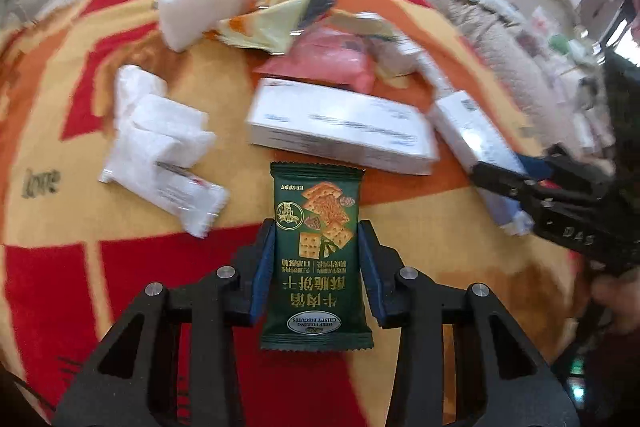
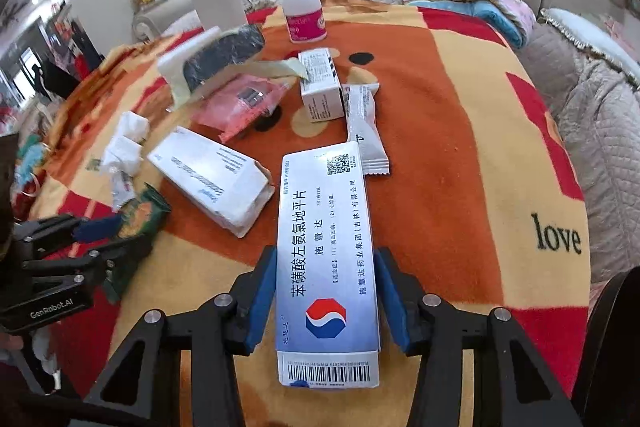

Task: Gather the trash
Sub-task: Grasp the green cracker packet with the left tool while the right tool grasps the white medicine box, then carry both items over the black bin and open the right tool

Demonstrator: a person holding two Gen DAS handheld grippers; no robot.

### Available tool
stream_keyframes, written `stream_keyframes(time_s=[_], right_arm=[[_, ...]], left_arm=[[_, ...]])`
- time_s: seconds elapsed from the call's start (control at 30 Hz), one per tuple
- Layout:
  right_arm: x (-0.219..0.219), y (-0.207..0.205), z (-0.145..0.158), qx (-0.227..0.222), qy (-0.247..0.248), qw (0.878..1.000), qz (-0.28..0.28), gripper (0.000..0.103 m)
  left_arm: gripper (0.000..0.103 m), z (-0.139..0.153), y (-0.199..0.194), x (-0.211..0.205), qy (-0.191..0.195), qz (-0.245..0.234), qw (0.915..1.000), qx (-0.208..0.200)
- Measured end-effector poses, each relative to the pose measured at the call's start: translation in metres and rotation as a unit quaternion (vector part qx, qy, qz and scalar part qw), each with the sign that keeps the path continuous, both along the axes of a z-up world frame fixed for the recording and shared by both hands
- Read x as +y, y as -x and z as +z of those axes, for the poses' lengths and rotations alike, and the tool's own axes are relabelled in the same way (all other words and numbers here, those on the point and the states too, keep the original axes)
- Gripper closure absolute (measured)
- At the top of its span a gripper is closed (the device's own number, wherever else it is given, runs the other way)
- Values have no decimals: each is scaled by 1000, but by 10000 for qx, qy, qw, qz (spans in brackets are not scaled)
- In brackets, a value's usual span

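Left gripper (image 1: pixel 316 259) clamps glossy dark-green crimped foil biscuit packet (image 1: pixel 316 251). Right gripper (image 2: pixel 326 297) apparently clamps flat silver-blue cardboard medicine box (image 2: pixel 326 259); pad contact unclear. Fleecy blanket (image 2: pixel 460 155) beneath.

Dark green biscuit packet (image 1: pixel 316 255), silver-blue medicine box (image 2: pixel 328 267), red, orange and cream patterned blanket (image 2: pixel 460 155).

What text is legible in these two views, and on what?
"BEEF FILLING CRISPY BISCUITS", "牛肉松 酥脆饼干": green biscuit packet between the left gripper's pads.
"苯磺酸左氨氯地平片", "施慧达": blue-white medicine box between the right gripper's pads.
"love": blanket.
"GenRobot.AI": left gripper body, seen from the right wrist.
Barcode digits, QR code, bottle label, small box, sachet: too small or blurred.
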State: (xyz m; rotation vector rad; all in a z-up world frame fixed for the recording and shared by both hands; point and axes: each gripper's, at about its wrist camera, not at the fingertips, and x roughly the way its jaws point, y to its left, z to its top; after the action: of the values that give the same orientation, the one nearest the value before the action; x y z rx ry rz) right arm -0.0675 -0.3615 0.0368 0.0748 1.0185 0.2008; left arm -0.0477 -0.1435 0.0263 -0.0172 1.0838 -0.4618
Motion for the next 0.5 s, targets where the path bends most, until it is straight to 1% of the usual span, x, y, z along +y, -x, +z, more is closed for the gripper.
stream_keyframes(time_s=[0.17,0.27,0.33,0.5], right_arm=[[-31,26,26,-273,-316,9989,-230,56],[-53,40,36,-402,-266,9978,-453,56],[-75,52,41,-446,-236,9963,-699,56],[-123,77,43,-484,-196,9906,-1267,56]], left_arm=[[66,20,11,-28,222,-283,9993,-110],[66,30,17,-53,304,-512,9981,-178],[66,36,21,-76,347,-689,9968,-225],[66,42,28,-130,374,-1061,9933,-281]])
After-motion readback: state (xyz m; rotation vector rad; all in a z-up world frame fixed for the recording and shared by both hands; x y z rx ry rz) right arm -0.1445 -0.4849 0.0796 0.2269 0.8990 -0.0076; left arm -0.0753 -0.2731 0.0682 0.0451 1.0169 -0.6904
